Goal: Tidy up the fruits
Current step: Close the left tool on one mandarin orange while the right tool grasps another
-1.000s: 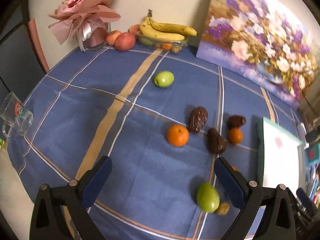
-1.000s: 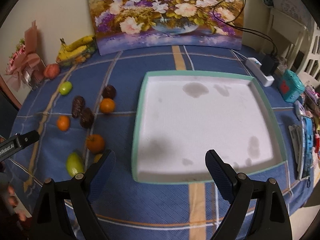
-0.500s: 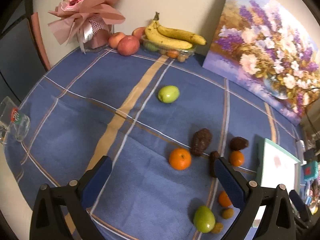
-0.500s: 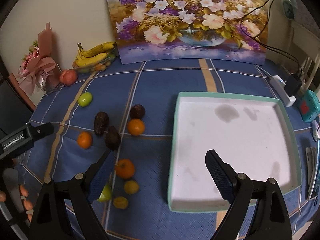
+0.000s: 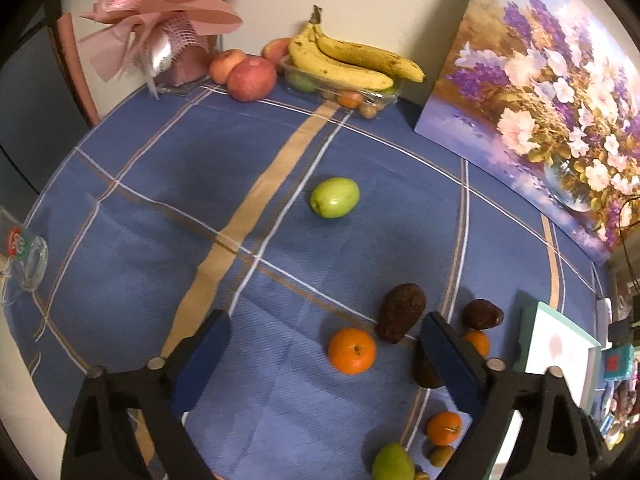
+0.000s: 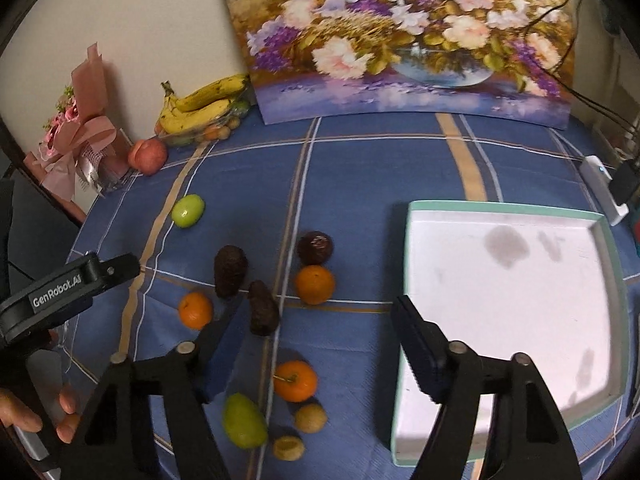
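Over the blue plaid tabletop [image 6: 360, 168], both the left gripper [image 5: 324, 356] and right gripper [image 6: 316, 344] hover wide open, empty; the left's side reads "GenRobot.AI".

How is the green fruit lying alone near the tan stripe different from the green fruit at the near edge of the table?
The rounded green fruit near the tan stripe lies alone; the longer, pear-like green fruit at the near edge has two small yellow-brown fruits beside it. The first lies nearer the bananas. Both are smooth, glossy and rest on the blue tablecloth.

Black left gripper [image 5: 324, 354] and right gripper [image 6: 316, 340] carry blue pads, silver screws; white "GenRobot.AI" lettering; bare-skinned hand [image 6: 24, 416].
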